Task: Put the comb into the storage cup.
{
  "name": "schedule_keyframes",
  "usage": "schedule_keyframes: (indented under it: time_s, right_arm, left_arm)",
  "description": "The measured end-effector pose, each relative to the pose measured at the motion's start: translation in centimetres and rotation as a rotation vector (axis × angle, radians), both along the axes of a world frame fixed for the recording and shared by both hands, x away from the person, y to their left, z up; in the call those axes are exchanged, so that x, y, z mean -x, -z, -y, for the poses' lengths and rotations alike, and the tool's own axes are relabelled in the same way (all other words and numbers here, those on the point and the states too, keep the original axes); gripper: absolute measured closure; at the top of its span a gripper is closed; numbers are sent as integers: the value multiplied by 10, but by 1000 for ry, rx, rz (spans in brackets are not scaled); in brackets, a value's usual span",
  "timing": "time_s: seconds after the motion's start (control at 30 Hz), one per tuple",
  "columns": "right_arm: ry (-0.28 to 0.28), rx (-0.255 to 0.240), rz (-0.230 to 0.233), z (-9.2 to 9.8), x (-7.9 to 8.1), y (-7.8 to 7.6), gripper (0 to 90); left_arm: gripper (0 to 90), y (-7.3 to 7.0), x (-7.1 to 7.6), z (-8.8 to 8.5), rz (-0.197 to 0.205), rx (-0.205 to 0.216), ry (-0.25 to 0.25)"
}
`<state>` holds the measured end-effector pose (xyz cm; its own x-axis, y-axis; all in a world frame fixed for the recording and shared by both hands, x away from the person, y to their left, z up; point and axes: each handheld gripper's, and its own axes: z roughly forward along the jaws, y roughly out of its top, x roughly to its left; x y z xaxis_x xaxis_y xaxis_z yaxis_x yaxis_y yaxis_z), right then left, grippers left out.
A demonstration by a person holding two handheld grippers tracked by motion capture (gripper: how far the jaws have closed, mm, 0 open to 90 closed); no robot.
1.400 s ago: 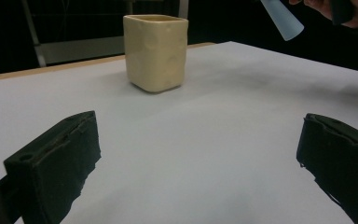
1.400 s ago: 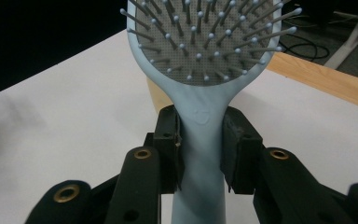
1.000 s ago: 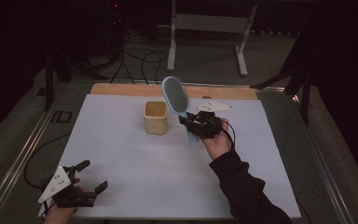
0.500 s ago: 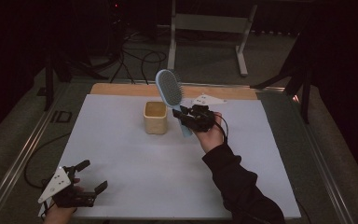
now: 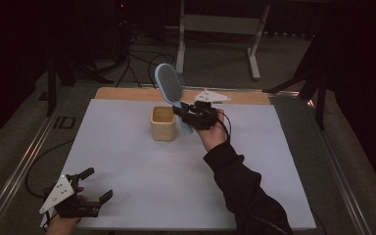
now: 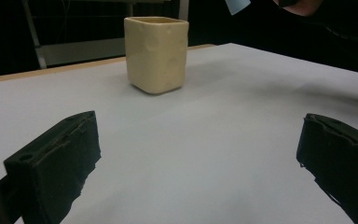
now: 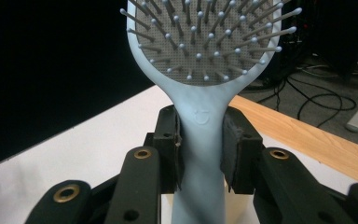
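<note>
You won't find any readable text, label, brand or number on anything here. The nearest thing to a sign is a small embossed mark, like a tiny smiling face, on the neck of the pale blue hairbrush (image 7: 200,116), just above where the pads clamp its handle. The cream cup (image 6: 156,53) carries only round dimples on its sides, no lettering.

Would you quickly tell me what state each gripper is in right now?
Left gripper: open, holding nothing, low over the table.
Right gripper: shut on the hairbrush handle, beside the cup.
</note>
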<state>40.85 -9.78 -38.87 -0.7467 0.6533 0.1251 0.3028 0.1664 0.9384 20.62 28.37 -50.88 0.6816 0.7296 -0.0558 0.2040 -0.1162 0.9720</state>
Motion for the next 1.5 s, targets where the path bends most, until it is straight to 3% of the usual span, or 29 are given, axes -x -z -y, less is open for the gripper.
schedule_keyframes:
  time_s: [0.33,0.47,0.53,0.87,1.17,1.27,1.5]
  right_arm:
    - [-3,6,43,-15,-8,-3,702]
    - [-17,-4,54,-20,-14,-3,703]
    - [-34,-32,52,-22,-17,-3,703]
    - [-46,-40,91,-38,-31,-7,703]
    - [-46,-54,105,-51,-42,-2,702]
    - [-42,-81,108,-54,-45,-1,703]
    - [-30,-67,112,-62,-54,2,703]
  left_arm:
    - [0,0,0,-1,-2,7,-1]
    - [0,0,0,-1,2,9,-2]
    - [0,0,0,-1,1,8,-2]
    - [0,-1,1,0,7,10,2]
    - [0,0,0,-1,7,17,-1]
    - [0,0,0,-1,7,19,-1]
    - [0,0,0,-1,6,17,-3]
